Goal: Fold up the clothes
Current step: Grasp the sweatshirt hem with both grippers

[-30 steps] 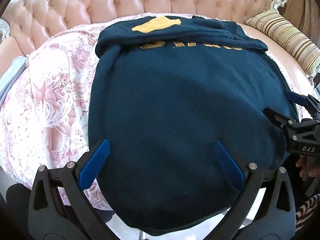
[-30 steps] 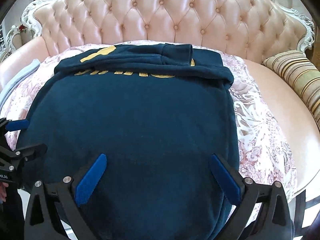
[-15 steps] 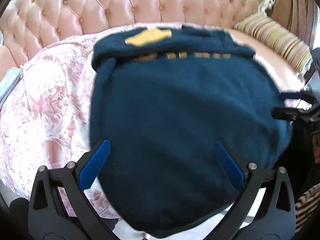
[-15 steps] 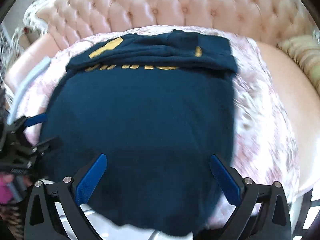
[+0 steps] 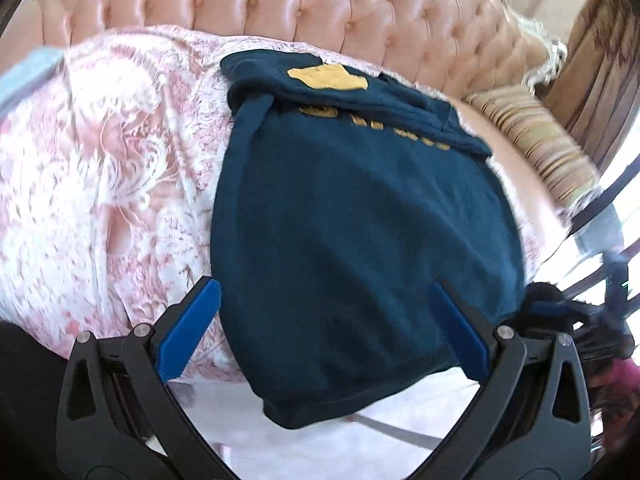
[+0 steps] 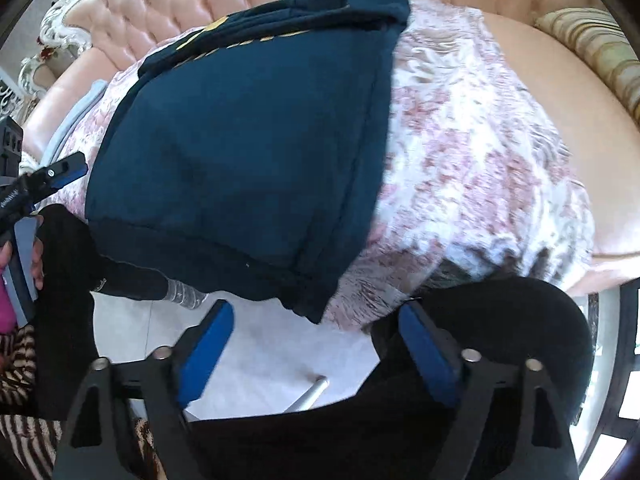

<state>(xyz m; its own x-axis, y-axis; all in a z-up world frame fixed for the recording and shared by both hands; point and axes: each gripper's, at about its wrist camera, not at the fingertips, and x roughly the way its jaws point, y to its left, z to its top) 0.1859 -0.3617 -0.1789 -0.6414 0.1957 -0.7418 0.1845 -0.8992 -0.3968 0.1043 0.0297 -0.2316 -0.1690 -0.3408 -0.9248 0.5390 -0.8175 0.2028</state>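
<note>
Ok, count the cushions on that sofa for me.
1: a striped cushion at the sofa's right end, beyond the navy sweatshirt. Others may lie out of frame.

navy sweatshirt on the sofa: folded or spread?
Partly folded. The navy sweatshirt has its top doubled over the yellow lettering; the body lies flat, hem overhanging the sofa edge.

1. Left gripper [image 5: 324, 326]: black angular frame with triangular cut-outs, silver round screws at the finger joints, bright blue pads [image 5: 188, 328] lining both fingers.
2. Right gripper [image 6: 316, 354]: same black frame, silver screws and blue pads.
3. Hand [image 6: 36, 256]: bare fingers, pink sleeve edge, beside a zebra-striped garment.
</note>
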